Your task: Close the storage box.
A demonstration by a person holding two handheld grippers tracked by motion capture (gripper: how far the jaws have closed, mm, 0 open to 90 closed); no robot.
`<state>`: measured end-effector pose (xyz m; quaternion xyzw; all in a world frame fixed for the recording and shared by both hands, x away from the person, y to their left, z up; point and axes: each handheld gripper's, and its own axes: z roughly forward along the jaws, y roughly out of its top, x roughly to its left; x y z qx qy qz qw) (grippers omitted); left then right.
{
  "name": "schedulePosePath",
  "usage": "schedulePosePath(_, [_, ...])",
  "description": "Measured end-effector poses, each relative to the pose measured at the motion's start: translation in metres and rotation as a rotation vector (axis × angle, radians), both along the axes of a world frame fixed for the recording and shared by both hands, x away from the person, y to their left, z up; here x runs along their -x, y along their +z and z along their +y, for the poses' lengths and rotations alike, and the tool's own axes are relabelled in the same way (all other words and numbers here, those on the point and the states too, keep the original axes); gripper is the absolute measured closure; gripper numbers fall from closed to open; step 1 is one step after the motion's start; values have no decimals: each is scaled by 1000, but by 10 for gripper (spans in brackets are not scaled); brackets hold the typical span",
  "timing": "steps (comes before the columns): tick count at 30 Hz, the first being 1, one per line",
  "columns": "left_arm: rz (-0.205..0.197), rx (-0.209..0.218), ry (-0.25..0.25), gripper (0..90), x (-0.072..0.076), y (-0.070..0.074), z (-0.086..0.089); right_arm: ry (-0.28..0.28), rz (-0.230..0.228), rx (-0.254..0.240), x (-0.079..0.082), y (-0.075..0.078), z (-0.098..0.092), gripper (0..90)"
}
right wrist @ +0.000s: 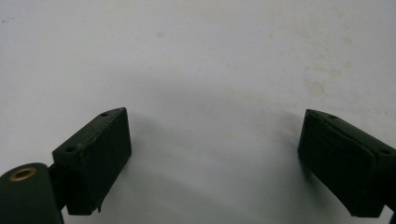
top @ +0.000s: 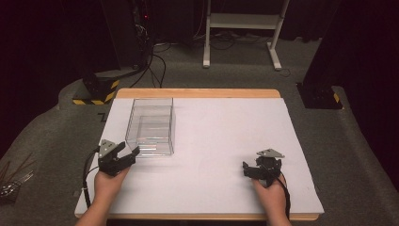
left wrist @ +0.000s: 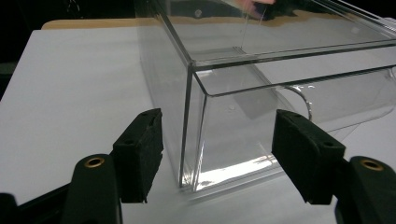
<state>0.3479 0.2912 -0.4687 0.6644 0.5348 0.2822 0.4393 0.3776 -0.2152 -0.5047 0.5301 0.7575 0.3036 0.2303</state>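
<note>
Clear box (top: 150, 126) seemingly empty; left gripper (top: 128, 154) gapes beside it.

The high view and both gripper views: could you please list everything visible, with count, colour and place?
Clear box: one, transparent and empty, upright on the table's left half, just beyond the left gripper.
Table: one, white top with wooden edge, centre.
White frame: one, on the floor behind the table.
Yellow-black striped base: one, floor, far left.
Floor cables: several, black, behind the table.
Left gripper: one, black, open, fingers either side of the box's near corner.
Right gripper: one, black, open, over bare table.
Hands: two, at the near edge.
</note>
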Motion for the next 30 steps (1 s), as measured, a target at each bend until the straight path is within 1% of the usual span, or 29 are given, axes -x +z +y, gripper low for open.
schedulePosePath(4, [-4, 5, 3, 310, -3, -1, 1, -2, 1, -1, 0, 0, 0, 95])
schedulePosePath(7, [-3, 17, 8, 295, -6, -2, 2, -2, 1, -1, 0, 0, 0, 94])
schedulePosePath(9, [-4, 16, 8, 287, -7, -2, 3, 0, 0, -1, 0, 0, 0, 95])
schedulePosePath(11, [0, 21, 12, 279, -9, -2, 3, -1, 0, -1, 0, 0, 0, 95])
schedulePosePath(20, [3, 20, 19, 269, -17, -2, 3, 0, 0, 0, 0, 0, 0, 94])
schedulePosePath(21, [3, 25, 22, 269, -18, -2, 3, 0, 0, 0, 0, 0, 0, 95])
schedulePosePath(30, [-16, 31, 48, 281, -23, -5, 0, 1, 0, -1, 0, 0, 0, 95])
